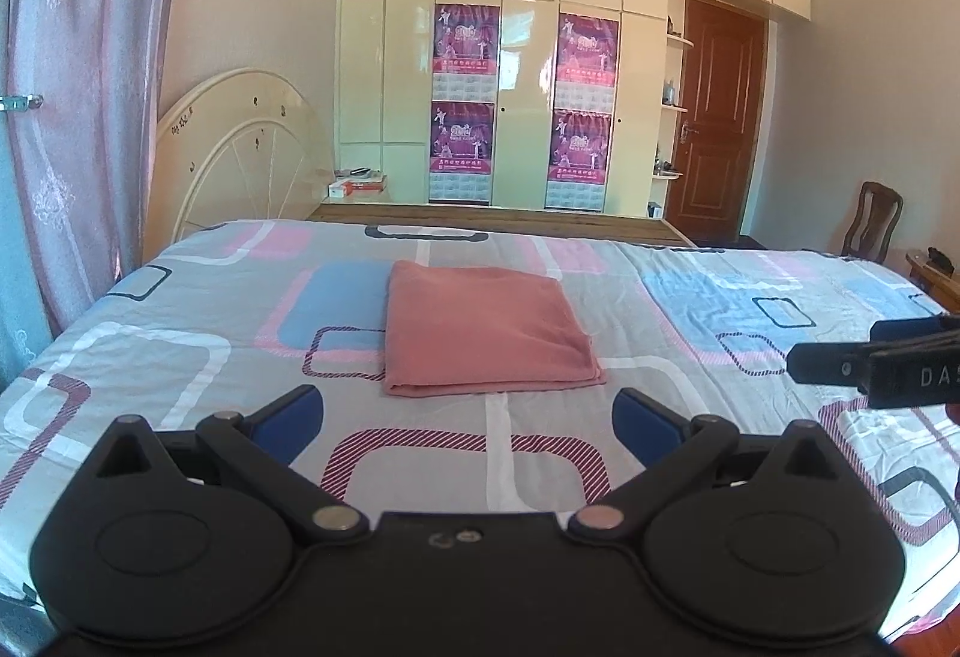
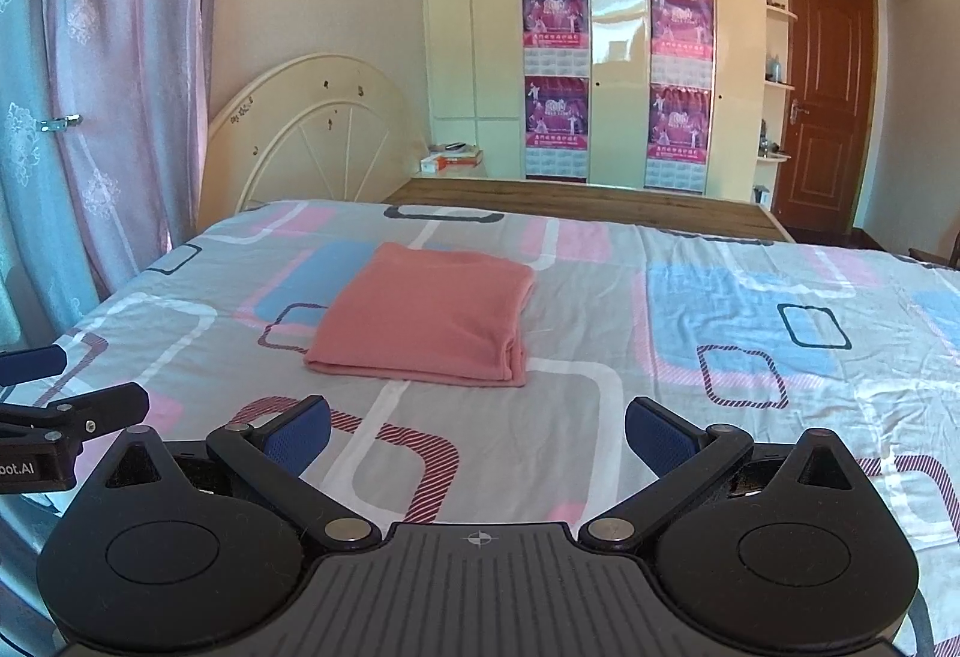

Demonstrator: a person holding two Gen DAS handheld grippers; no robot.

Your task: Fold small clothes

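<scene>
Where right view sees, cloth (image 2: 429, 318) layers (stacked).

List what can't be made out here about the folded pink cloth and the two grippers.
- Pink cloth: garment type unknown; folding hides it in both views.
- Right gripper: in left wrist view, cut off by the right edge.
- Left gripper: in right wrist view, cut by the left edge.
- Posters: print too small.

Folded pink cloth (image 2: 429, 318) lies beyond the spread, empty right tool (image 2: 478, 441).
</scene>
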